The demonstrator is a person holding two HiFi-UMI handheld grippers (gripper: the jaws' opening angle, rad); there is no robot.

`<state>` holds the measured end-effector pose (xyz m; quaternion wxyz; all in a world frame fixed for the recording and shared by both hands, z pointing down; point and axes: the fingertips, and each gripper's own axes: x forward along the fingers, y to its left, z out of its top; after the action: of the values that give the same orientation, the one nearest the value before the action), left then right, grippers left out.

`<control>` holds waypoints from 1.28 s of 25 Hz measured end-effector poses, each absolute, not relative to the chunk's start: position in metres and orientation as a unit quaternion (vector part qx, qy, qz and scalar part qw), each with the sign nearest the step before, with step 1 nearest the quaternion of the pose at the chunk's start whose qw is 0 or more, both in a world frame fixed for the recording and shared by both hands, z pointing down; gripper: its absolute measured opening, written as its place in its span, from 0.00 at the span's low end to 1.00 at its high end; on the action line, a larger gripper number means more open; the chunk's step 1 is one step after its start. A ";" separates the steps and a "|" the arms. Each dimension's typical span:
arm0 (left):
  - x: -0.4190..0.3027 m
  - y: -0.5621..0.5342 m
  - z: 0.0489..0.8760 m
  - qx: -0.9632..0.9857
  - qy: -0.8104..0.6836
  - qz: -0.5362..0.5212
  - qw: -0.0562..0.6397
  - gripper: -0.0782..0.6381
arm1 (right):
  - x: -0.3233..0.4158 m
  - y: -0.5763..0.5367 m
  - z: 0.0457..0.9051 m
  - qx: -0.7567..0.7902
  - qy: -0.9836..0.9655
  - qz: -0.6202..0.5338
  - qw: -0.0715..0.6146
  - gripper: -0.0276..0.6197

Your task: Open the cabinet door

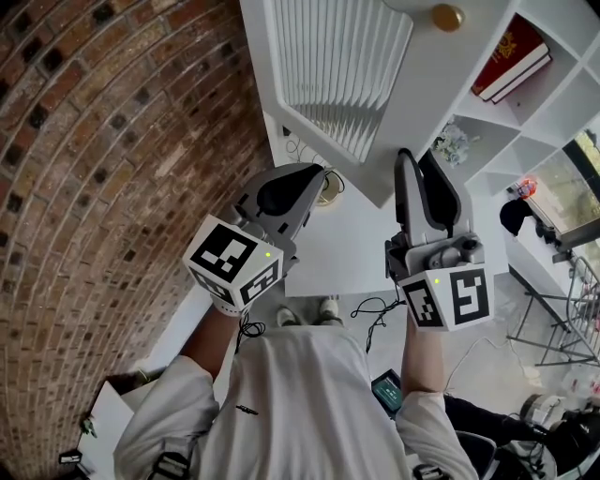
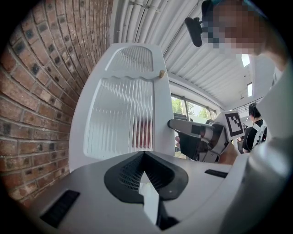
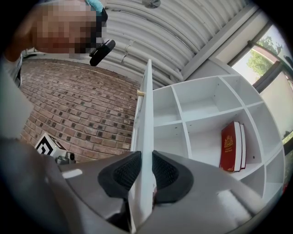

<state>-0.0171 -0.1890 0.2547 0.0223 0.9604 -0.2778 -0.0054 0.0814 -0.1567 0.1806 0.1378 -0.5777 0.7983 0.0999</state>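
The white cabinet door (image 1: 337,75) with its ribbed glass panel stands swung out from the shelving, a brass knob (image 1: 446,16) near its free edge. My right gripper (image 1: 417,159) is shut on the lower part of that free edge. In the right gripper view the door's thin edge (image 3: 145,119) runs up between the two dark pads (image 3: 120,176), which press on both faces. My left gripper (image 1: 314,173) hovers left of the door, shut and holding nothing. Seen from the left gripper view, the door panel (image 2: 121,114) faces it and the right gripper (image 2: 192,135) sits at the door's edge.
A brick wall (image 1: 112,141) runs close along the left. Open white shelving (image 3: 197,114) behind the door holds red books (image 1: 511,58). A white tabletop (image 1: 347,244) with cables lies below the grippers. Another person (image 2: 253,128) stands far off at the right.
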 end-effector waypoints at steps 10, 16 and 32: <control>-0.036 -0.178 0.254 0.961 -0.276 -0.007 0.017 0.12 | 0.056 -0.137 0.181 -0.574 0.799 0.107 0.146 0.17; -0.050 -0.173 0.258 0.961 -0.277 -0.005 0.016 0.12 | 0.043 -0.130 0.181 -0.576 0.796 0.115 0.149 0.16; -0.072 -0.161 0.255 0.961 -0.276 -0.002 0.005 0.12 | 0.013 -0.116 0.181 -0.563 0.802 0.120 0.159 0.16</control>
<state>-0.0721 -0.1613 0.2553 0.0052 0.9610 -0.2764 -0.0021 0.0129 -0.1158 0.1806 0.1595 -0.5634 0.8018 0.1198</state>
